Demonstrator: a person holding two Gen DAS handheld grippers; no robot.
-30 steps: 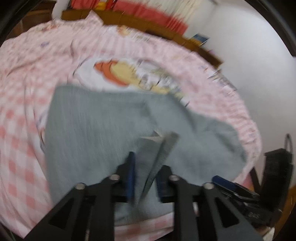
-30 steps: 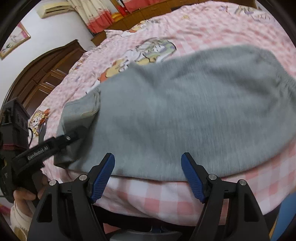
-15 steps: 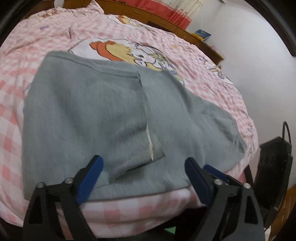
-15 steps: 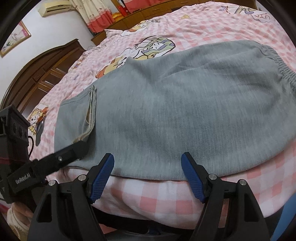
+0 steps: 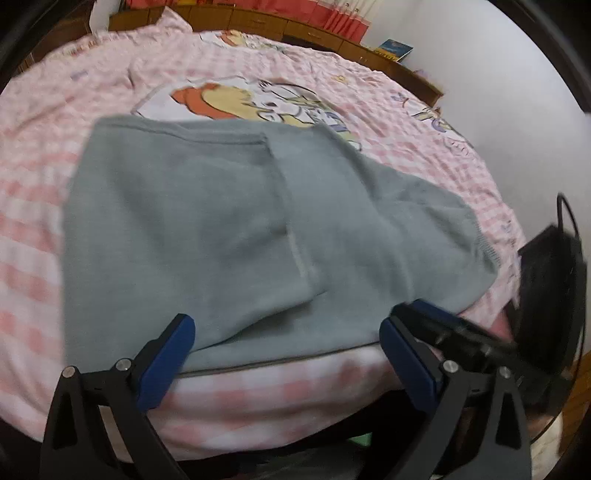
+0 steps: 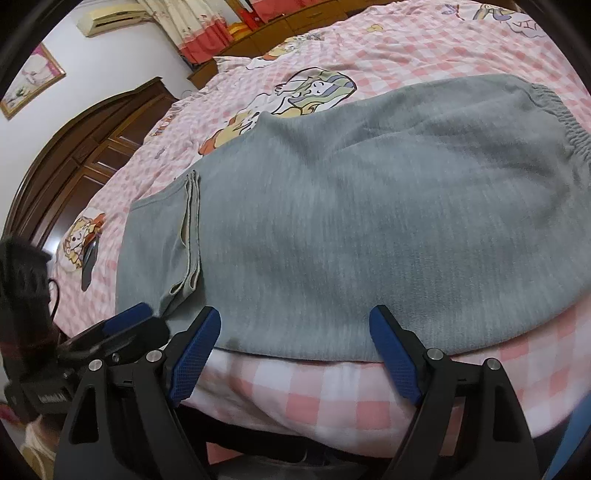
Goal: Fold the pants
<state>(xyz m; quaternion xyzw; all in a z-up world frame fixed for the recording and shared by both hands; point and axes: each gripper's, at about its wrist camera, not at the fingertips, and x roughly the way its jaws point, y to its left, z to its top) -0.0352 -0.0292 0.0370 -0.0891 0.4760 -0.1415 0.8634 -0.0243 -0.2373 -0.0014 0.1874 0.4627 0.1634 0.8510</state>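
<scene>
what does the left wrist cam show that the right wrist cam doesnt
Only the left wrist view shows a blue book on the wooden ledge behind the bed, and the left gripper open at the bed's near edge.

Only the right wrist view shows the pants' elastic waistband, an air conditioner, a framed picture, the dark wooden wardrobe and the right gripper, open.

Both show the grey pants lying on the pink checked bedsheet, with the leg cuffs folded back over the pants.
</scene>
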